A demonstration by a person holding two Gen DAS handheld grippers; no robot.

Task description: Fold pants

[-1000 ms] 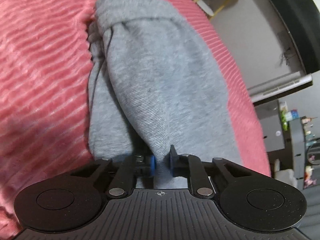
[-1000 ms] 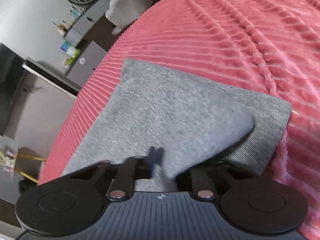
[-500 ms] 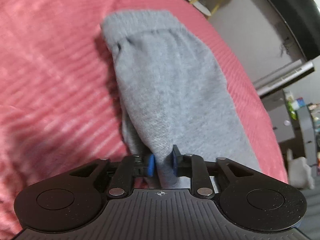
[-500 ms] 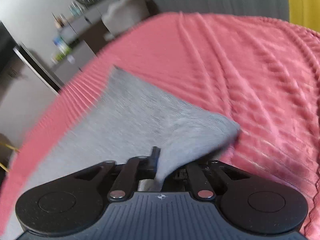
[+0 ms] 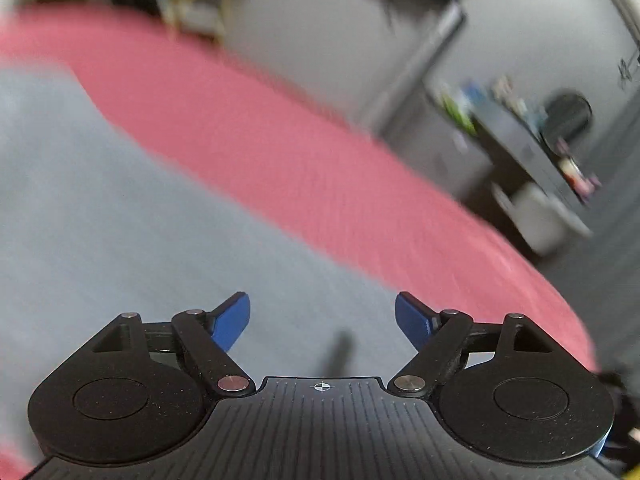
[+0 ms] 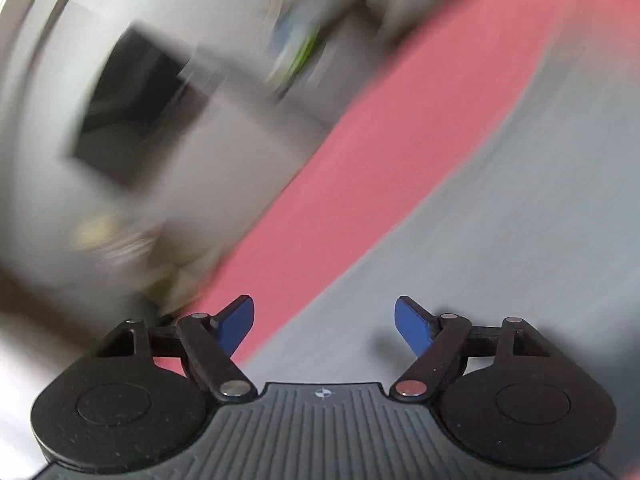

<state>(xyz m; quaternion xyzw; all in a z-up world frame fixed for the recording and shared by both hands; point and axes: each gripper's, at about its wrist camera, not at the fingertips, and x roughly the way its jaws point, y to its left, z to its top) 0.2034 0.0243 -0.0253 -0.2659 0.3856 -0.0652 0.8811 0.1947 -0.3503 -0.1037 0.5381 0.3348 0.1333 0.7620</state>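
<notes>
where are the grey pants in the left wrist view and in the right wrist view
Left wrist view: the grey pants fill the left and lower middle, blurred, running under the open left tongs.
Right wrist view: the grey pants fill the right and lower right, blurred, under the open right tongs.
Shared landmark: the pink ribbed blanket, a band bordering the pants in both.

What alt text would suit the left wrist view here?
The left gripper is open with nothing between its blue fingers, just above grey pants lying on a pink bedspread. Blurred grey furniture stands behind.
</notes>
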